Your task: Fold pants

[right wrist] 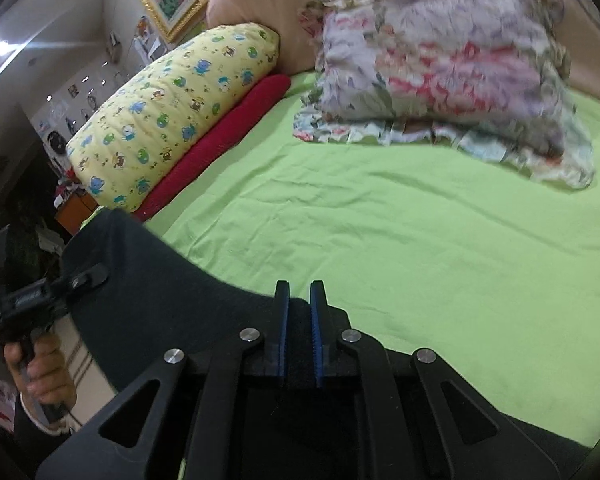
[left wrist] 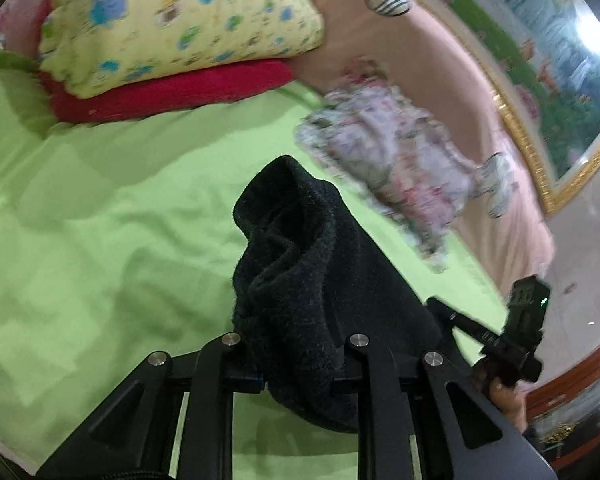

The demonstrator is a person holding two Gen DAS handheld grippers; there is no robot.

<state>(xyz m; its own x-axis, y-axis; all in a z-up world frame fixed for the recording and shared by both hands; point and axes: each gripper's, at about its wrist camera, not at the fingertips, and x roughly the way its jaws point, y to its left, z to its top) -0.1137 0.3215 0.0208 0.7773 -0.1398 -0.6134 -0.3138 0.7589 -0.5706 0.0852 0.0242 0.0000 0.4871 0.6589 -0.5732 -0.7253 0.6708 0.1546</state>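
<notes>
We find no text, label, brand, number or sign that can be read in either view. On the body of the right gripper, seen at the right of the left wrist view, there are a few small pale marks, too small and blurred to make out. The yellow pillow at the far left of the bed carries printed cartoon figures only, no letters we can read. Small pictures or stickers on the far wall at the left of the right wrist view are too tiny to tell whether they bear writing.
</notes>
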